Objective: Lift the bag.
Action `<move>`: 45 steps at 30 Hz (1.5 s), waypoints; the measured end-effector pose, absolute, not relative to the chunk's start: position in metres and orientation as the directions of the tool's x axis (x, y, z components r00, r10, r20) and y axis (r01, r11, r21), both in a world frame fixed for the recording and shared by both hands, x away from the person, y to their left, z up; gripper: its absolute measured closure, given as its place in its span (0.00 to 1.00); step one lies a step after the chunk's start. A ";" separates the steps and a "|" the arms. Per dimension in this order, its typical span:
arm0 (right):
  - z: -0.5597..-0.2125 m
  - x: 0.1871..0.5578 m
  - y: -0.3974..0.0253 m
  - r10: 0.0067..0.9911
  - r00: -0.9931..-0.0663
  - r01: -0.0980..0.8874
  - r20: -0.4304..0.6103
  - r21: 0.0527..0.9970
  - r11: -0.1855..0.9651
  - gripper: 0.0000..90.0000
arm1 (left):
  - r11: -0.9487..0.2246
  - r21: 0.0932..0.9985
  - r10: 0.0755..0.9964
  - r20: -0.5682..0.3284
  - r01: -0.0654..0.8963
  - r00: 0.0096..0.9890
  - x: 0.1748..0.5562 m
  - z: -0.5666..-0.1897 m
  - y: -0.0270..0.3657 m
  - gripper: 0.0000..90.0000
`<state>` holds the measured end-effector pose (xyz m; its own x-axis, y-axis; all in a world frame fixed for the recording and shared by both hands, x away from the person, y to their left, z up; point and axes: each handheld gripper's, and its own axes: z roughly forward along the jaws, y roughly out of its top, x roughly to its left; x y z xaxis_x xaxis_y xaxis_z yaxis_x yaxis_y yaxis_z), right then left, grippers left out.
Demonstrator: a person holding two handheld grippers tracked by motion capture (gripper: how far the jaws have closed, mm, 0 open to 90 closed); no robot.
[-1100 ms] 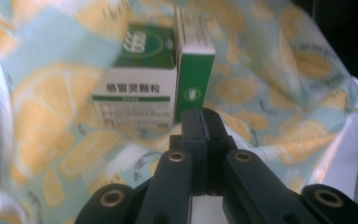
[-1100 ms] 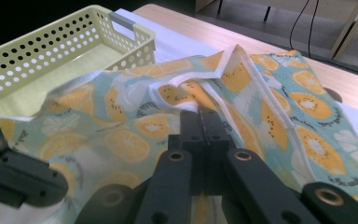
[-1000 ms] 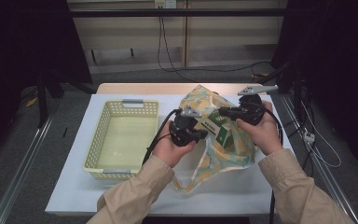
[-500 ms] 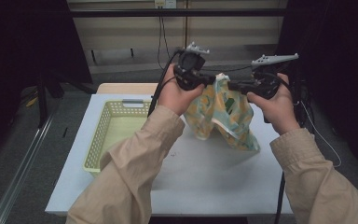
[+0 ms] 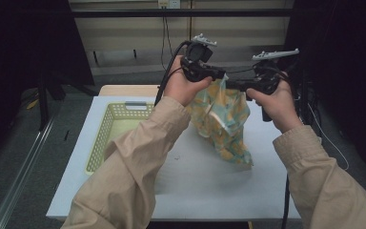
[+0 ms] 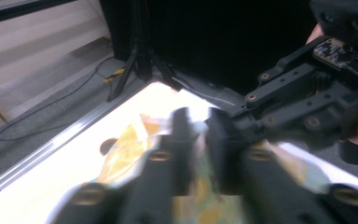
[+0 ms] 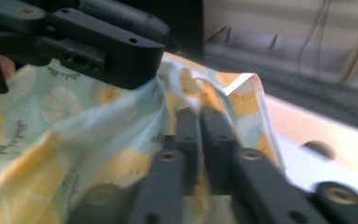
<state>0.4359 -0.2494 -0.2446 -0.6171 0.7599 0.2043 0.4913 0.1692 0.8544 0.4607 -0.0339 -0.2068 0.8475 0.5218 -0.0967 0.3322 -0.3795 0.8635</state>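
- The cloth (image 5: 221,121) — pale blue-green with a yellow fruit print — hangs in the air above the white surface (image 5: 200,191), held up by its top edge between the two grippers; its lower end drapes down to the surface or just above it.
- The left gripper (image 5: 218,75) pinches the top edge from the left. In the left gripper view its fingers (image 6: 182,140) sit close together with a strip of cloth between them, clamped, though the picture is blurred.
- The right gripper (image 5: 238,86) grips the same edge just beside it, coming from the right. In the right gripper view its fingers (image 7: 186,135) are pressed together on a fold of the cloth, with the left gripper right in front of them.
- The two grasps are near each other, so the cloth hangs bunched rather than spread.
- Judged step: lifting the cloth clear to shake or open it out — likely ahead of folding it or putting it in the basket (image 5: 106,148), which stands on the left part of the surface, well apart from the cloth.
- Next move, as I judge it: draw the grippers apart along the edge to stretch it flat, keeping both grips tight so the thin fabric does not slip.
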 end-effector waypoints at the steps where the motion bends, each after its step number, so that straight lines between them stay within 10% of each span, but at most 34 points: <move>1: -0.247 0.434 -0.247 0.760 -0.616 0.492 0.207 0.855 0.166 0.79 | -0.386 0.855 0.525 -0.106 0.347 0.845 0.459 -0.211 -0.029 0.61; 4: -0.256 0.425 -0.243 0.750 -0.617 0.505 0.238 0.851 0.145 0.54 | -0.393 0.849 0.528 -0.106 0.353 0.842 0.450 -0.222 -0.012 0.53; 10: -0.269 0.402 -0.252 0.751 -0.623 0.488 0.218 0.859 0.155 0.35 | -0.411 0.836 0.528 -0.105 0.362 0.843 0.434 -0.240 0.024 0.25; 19: -0.296 0.373 -0.270 0.755 -0.632 0.458 0.175 0.870 0.182 0.28 | -0.378 0.857 0.523 -0.115 0.351 0.845 0.401 -0.267 0.089 0.07; 45: -0.368 0.318 -0.302 0.772 -0.616 0.469 0.159 0.861 0.196 0.26 | -0.277 0.884 0.577 -0.161 0.377 0.801 0.352 -0.343 0.180 0.07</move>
<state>0.3176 -0.3024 -0.3682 -0.6158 0.7716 0.1594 0.4685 0.1960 0.8614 0.3517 0.1795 -0.3426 0.8006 0.5771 -0.1613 0.3775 -0.2765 0.8838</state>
